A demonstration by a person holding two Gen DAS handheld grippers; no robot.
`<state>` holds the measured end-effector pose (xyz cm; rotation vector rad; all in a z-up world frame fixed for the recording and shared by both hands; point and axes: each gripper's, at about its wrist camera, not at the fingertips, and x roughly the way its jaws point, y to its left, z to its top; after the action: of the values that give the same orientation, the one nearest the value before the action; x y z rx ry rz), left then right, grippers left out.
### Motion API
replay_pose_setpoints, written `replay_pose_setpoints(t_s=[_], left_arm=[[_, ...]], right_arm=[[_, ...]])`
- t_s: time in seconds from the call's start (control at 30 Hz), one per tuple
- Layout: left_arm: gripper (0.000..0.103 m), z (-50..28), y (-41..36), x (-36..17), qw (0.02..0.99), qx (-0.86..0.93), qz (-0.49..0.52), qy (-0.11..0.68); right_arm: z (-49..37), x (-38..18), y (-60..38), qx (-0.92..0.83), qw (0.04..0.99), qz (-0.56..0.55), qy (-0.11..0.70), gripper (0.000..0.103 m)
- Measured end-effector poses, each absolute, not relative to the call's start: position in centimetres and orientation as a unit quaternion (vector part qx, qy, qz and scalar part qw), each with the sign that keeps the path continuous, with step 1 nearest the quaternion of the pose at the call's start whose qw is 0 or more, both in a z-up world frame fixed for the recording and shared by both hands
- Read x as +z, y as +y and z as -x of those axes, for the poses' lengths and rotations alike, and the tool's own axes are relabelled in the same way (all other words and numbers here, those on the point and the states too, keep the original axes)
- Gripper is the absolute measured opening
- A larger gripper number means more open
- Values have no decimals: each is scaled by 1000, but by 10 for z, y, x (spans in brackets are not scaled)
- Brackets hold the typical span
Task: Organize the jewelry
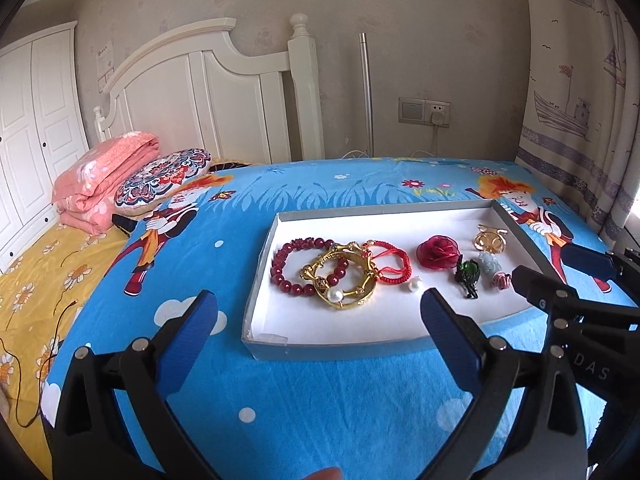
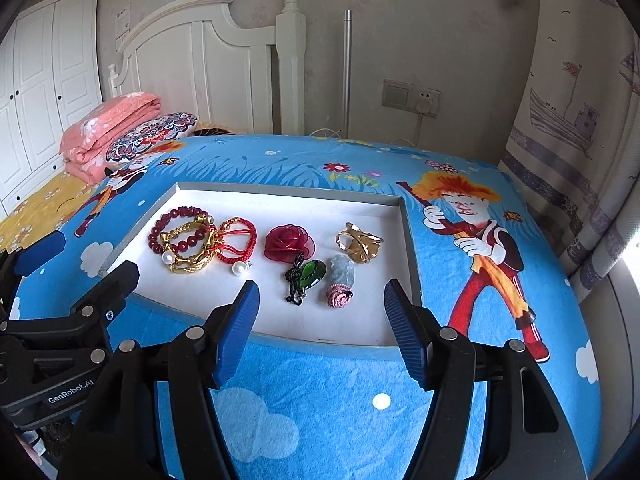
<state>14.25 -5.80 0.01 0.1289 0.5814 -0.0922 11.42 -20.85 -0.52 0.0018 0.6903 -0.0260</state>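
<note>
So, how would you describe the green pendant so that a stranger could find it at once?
Look in the shallow white tray on the blue bedspread. Just in front of the red fabric rose, on the near side, lies the green pendant on a black braided cord. It is the only dark green piece; the stone beside it is pale.

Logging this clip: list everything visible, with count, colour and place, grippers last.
shallow cardboard tray: one, grey with white floor, on the blue cartoon bedsheet
dark red bead bracelet: one, tray's left end
gold bangle: one, overlapping the beads
red cord bracelet: one, beside the bangle
white pearls: two, near the bangle
red fabric rose: one, tray centre
green pendant on black cord: one, below the rose
pale jade carving with pink knot: one, right of the pendant
gold brooch: one, tray's right
folded pink quilt: one, by the headboard
patterned pillow: one, against the quilt
left gripper: open, before the tray
right gripper: open, before the tray
</note>
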Motion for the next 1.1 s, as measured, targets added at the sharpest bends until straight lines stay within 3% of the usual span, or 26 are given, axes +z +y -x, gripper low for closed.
replay_pose_setpoints(t_s=[1.1], left_arm=[[98, -126, -48, -8, 944, -59, -51, 320]], right_arm=[[-93, -6, -213, -27, 938, 5, 346, 75]])
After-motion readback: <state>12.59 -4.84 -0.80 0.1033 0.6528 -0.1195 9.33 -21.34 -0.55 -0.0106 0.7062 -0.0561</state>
